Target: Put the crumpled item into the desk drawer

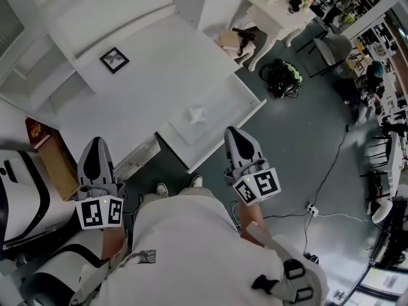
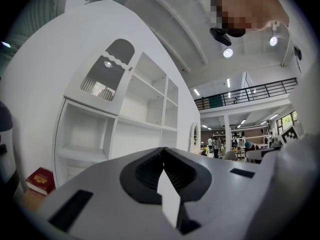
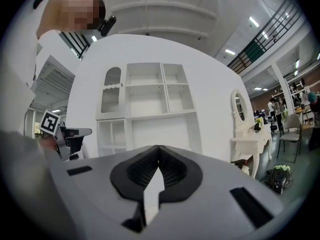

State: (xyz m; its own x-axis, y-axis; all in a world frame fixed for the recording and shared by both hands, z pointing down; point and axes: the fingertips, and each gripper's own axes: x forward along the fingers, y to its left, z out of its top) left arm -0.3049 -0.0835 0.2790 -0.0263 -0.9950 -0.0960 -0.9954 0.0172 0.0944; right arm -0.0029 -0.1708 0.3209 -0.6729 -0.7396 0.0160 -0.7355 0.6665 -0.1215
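Observation:
In the head view a small crumpled white item (image 1: 197, 115) lies inside the pulled-out drawer (image 1: 250, 106) of the white desk (image 1: 146, 75). My left gripper (image 1: 97, 141) hangs shut and empty off the desk's near left corner. My right gripper (image 1: 231, 132) is also shut and empty, just in front of the drawer's front edge and to the right of the crumpled item. In the left gripper view the left gripper (image 2: 163, 151) has its pads together with nothing between them. The right gripper (image 3: 158, 148) shows the same in the right gripper view. Both point up at a white shelf unit (image 3: 150, 104).
A framed picture (image 1: 114, 60) lies on the desk. A red book (image 1: 39, 130) rests on a brown box (image 1: 60, 164) at the left. A smaller drawer (image 1: 139, 157) stands out near my left gripper. A white vanity table (image 1: 280, 11), a green-black bag (image 1: 282, 76) and a floor cable (image 1: 312, 208) are to the right.

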